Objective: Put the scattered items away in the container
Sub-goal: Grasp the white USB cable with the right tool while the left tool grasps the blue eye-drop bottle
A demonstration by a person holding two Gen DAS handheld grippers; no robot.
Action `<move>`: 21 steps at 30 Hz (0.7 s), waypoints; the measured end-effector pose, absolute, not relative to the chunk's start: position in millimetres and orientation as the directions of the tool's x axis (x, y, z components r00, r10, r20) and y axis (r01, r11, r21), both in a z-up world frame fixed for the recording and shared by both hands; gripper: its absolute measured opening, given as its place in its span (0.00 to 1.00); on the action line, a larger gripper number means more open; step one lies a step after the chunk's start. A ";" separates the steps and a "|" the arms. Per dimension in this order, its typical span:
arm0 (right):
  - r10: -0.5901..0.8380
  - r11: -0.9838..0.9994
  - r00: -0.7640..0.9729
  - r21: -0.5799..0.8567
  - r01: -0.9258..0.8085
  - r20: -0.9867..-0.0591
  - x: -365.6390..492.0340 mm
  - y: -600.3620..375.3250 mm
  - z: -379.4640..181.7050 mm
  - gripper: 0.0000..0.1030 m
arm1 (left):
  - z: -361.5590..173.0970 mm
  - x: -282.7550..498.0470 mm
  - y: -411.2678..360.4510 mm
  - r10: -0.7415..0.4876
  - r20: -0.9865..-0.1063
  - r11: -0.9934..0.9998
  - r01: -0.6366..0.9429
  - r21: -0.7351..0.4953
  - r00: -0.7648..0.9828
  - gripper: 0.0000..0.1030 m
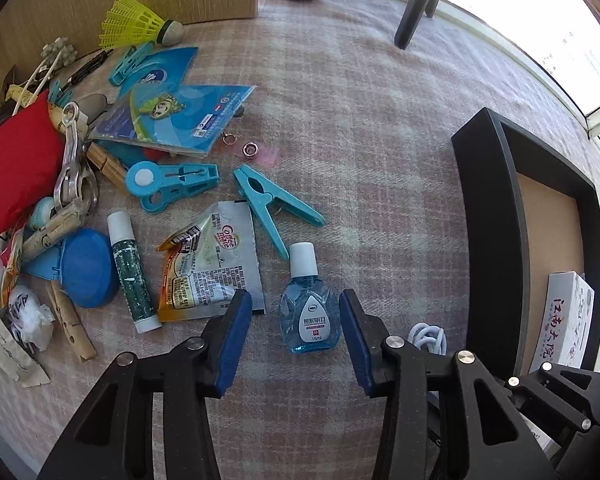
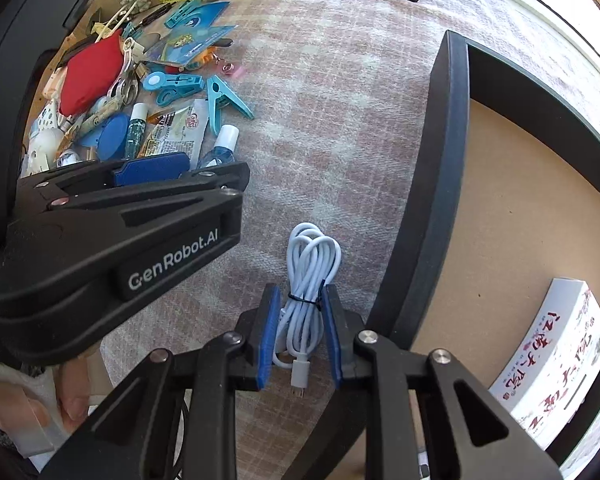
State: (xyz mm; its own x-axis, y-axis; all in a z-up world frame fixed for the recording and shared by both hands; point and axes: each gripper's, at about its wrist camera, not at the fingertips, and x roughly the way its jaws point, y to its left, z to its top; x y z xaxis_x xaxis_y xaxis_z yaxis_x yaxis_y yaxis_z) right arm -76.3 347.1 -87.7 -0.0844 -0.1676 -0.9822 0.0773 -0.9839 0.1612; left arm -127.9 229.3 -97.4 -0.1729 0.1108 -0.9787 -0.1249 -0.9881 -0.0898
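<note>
blue and see-through, the little eye drop bottle (image 1: 309,304) lies flat on the checked cloth (image 1: 380,160), right between the fingers of the left gripper (image 1: 296,338). those fingers are wide apart and do not touch it yet. the bottle looks small, light and hard, and its smooth plastic may be a bit slippery. its fat belly with the label is the best place to pinch, one pad on each side. its long way runs from the white cap to the flat bottom, and the cap points away from the gripper, toward the pile of mixed things (image 1: 60,200).

the white cable (image 2: 306,296) sits between the fingers of the right gripper (image 2: 300,334). it is a soft, bendy bundle, light, tied in the middle with a thin dark twist tie (image 2: 306,301). the pads sit close on both sides of that tied part, and they seem to squeeze it, though i cannot be sure how tight. the tied middle is a good spot, since the loops cannot slide apart there. the bundle's long way points straight ahead, loops far and grey plug (image 2: 299,376) near.

the black box (image 2: 436,200) stands just beside the cable, on the right, with a white carton (image 2: 556,372) already inside.
</note>
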 end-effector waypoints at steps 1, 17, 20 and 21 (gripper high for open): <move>-0.163 -0.984 -0.082 0.156 0.082 -0.983 -76.5 345.1 -88.8 0.20 | -97.5 -128.0 227.9 0.107 -0.979 -0.988 -0.125 -0.086 -0.174 0.36; -0.220 -0.973 -0.105 0.211 0.092 -0.970 -72.1 339.8 -89.7 0.18 | -90.7 -122.1 205.7 0.118 -0.973 -0.990 -0.093 -0.101 -0.199 0.29; -0.248 -0.968 -0.114 0.241 0.069 -0.962 -68.6 354.8 -86.6 0.18 | -84.6 -118.7 199.7 0.123 -0.970 -0.990 -0.087 -0.107 -0.210 0.29; -0.256 -0.966 -0.120 0.249 0.066 -0.959 -67.8 357.0 -84.1 0.18 | -82.0 -117.0 198.7 0.123 -0.968 -0.990 -0.089 -0.106 -0.216 0.29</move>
